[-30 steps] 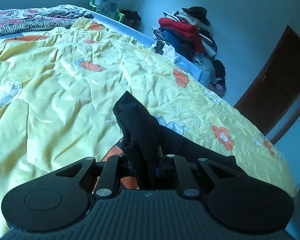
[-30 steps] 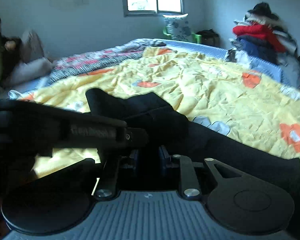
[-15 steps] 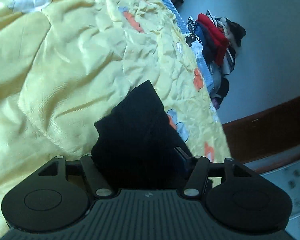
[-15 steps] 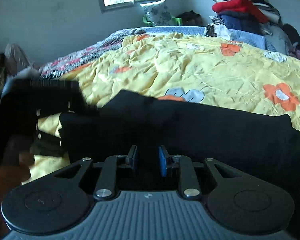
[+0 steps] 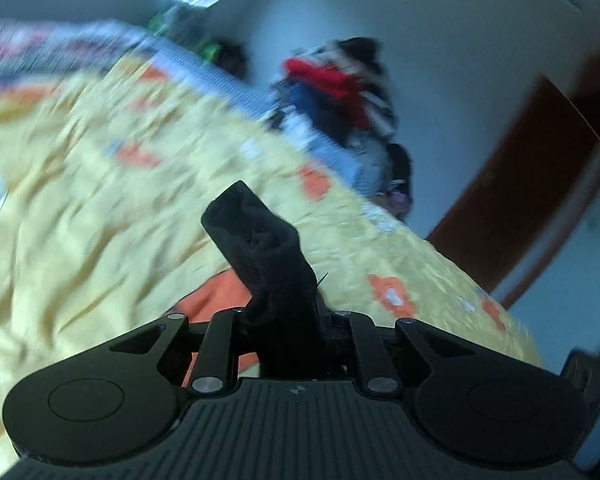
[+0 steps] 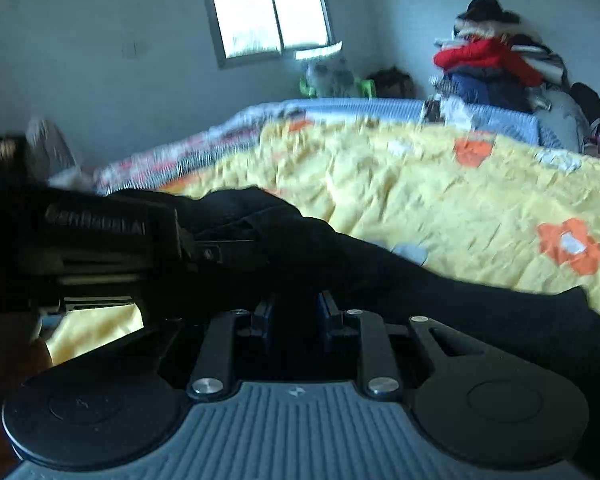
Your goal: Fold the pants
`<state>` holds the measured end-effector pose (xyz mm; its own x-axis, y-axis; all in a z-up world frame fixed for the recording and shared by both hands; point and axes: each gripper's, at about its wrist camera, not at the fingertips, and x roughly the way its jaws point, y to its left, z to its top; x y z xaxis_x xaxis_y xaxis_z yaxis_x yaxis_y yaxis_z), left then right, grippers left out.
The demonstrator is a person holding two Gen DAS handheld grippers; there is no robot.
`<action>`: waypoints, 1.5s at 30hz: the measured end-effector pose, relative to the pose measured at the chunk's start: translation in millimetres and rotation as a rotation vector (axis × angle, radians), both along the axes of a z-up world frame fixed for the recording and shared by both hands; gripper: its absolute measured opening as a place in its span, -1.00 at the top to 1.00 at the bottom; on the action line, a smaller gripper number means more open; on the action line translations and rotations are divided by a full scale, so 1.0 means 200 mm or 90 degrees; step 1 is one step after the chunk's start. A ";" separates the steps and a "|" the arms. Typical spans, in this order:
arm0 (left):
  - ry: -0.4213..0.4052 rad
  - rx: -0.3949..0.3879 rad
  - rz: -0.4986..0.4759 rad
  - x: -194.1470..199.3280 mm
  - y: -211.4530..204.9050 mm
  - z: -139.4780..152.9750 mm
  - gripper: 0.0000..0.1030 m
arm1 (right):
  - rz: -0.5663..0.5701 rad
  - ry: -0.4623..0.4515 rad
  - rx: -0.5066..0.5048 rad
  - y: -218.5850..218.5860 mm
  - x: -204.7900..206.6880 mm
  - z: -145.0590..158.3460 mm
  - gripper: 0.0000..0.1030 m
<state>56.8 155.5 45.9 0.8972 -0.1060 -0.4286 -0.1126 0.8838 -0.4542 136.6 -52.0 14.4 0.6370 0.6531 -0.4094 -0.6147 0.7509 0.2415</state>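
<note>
The black pants (image 6: 420, 292) lie across the near part of a yellow flowered bedspread (image 6: 440, 200). My right gripper (image 6: 293, 312) is shut on a fold of them, and dark cloth fills the gap between its blue pads. In the left wrist view, a bunched end of the pants (image 5: 256, 240) sticks up out of my left gripper (image 5: 286, 320). Its jaws are closing, with the cloth pinched between them. The left tool's dark housing (image 6: 100, 236) shows at the left of the right wrist view, close beside the right gripper. The left wrist view is blurred by motion.
A pile of clothes (image 6: 496, 68) with a red garment on top stands beyond the bed's far side. A brown door (image 5: 532, 184) is on the right, and a window (image 6: 268, 4) is in the far wall. A patterned blanket (image 6: 188, 160) covers the bed's far left part.
Half a second ago the left jaws stood wide over a flat fold, pointing down at the bed. Now they pinch a bunched end and the gripper has swung up. The right gripper keeps its grip.
</note>
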 end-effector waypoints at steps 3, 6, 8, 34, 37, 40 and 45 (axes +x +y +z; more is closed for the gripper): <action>-0.046 0.059 -0.047 -0.03 -0.21 0.12 0.68 | -0.033 -0.021 0.052 -0.19 -0.07 0.07 0.56; -0.083 0.096 -0.111 -0.04 -0.45 0.19 0.67 | -0.080 -0.023 0.106 -0.42 -0.12 0.11 0.56; -0.093 0.106 -0.155 -0.03 -0.60 0.22 0.67 | -0.114 -0.021 0.128 -0.58 -0.16 0.12 0.56; 0.053 0.041 -0.512 0.15 -1.49 -0.15 -0.38 | -0.469 0.102 0.052 -1.64 -0.42 -0.24 -0.05; 0.015 0.019 -0.481 0.11 -1.29 -0.08 -0.66 | -0.577 0.045 0.003 -1.70 -0.47 -0.15 -0.10; -0.002 0.064 -0.348 0.17 -1.07 -0.05 -0.84 | -0.485 0.015 0.016 -1.63 -0.40 -0.05 -0.12; 0.100 0.197 -0.209 0.42 -0.90 -0.14 -0.78 | -0.348 0.105 0.005 -1.48 -0.03 -0.10 -0.28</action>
